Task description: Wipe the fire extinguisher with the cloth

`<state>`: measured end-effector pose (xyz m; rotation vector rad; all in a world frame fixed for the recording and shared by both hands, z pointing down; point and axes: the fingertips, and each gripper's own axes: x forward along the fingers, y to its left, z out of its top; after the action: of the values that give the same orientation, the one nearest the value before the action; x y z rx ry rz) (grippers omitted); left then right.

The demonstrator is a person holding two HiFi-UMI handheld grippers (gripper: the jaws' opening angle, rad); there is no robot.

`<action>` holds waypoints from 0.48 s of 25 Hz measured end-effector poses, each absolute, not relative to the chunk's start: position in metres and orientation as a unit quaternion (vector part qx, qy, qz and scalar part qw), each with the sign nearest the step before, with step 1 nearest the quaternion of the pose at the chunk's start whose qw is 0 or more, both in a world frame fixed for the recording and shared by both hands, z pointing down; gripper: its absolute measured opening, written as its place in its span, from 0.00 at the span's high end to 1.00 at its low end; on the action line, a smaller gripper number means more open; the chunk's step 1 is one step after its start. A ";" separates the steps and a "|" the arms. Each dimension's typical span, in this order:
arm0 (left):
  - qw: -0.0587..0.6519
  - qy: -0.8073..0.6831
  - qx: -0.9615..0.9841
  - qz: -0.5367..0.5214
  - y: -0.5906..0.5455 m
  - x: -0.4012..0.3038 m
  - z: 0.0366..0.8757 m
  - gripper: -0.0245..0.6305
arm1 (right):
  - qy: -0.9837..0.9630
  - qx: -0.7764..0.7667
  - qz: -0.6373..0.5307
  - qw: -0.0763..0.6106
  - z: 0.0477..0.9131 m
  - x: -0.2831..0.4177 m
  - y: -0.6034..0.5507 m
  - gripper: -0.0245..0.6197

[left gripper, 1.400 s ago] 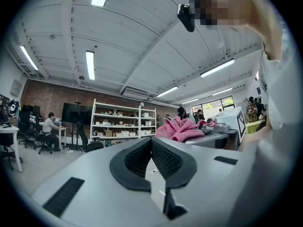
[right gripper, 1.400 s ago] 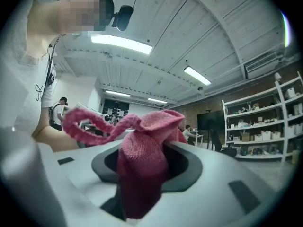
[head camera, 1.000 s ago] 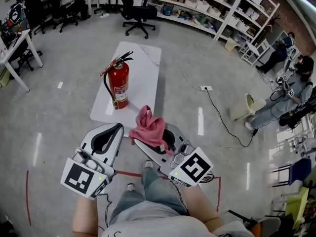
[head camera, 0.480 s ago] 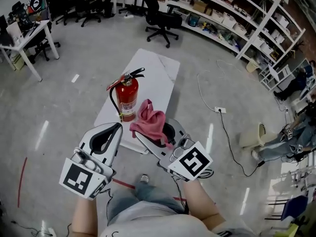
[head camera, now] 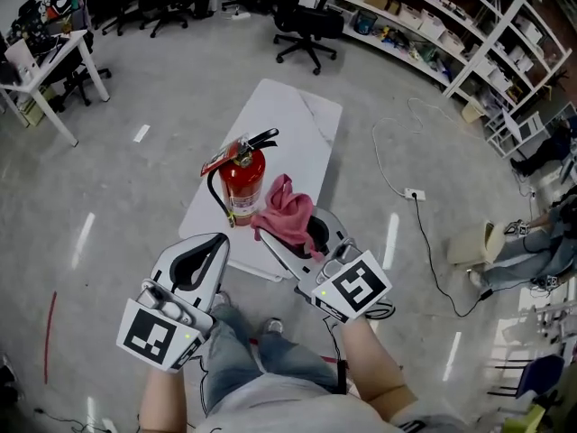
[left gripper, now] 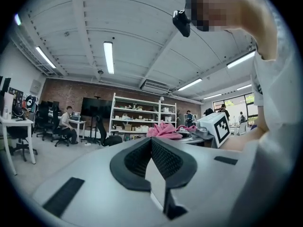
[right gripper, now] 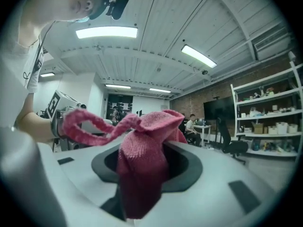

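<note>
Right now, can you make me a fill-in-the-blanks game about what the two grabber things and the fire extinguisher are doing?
1. The fire extinguisher is the colour ___.
2. The right hand-held gripper is shut on a pink ___.
3. The left hand-held gripper is shut and holds ___.
Missing words: red; cloth; nothing.

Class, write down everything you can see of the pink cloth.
The cloth is pink, with a nubby, towel-like weave. It is bunched and pinched in the right claw, whose jaws are shut on it. Folds bulge above them and one loose loop trails aside. It is held in the air close beside the red fire extinguisher; whether they touch cannot be told.
</note>
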<state>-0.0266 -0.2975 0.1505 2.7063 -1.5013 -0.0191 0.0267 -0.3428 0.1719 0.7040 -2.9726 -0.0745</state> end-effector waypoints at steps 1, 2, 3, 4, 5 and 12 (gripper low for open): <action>0.025 -0.477 0.879 -0.004 -0.305 -0.032 0.152 0.95 | -0.970 0.237 -0.020 0.047 0.175 0.021 -0.350 0.68; 0.026 -0.466 0.885 -0.001 -0.313 -0.039 0.154 0.95 | -0.968 0.245 -0.016 0.051 0.178 0.013 -0.358 0.69; 0.026 -0.454 0.891 0.003 -0.322 -0.046 0.156 0.95 | -0.966 0.254 -0.013 0.055 0.181 0.004 -0.367 0.69; 0.027 -0.442 0.896 0.006 -0.330 -0.054 0.160 0.95 | -0.963 0.263 -0.010 0.059 0.186 -0.004 -0.376 0.69; 0.027 -0.433 0.901 0.008 -0.339 -0.060 0.165 0.95 | -0.960 0.273 -0.007 0.063 0.193 -0.011 -0.384 0.68; 0.056 -0.349 0.935 0.022 -0.383 -0.088 0.190 0.95 | -0.935 0.345 0.024 0.080 0.222 -0.041 -0.430 0.69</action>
<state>-0.0879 -0.3834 0.1897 2.8377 -1.0588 0.0670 -0.0406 -0.4299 0.2222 1.0319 -2.7969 0.0726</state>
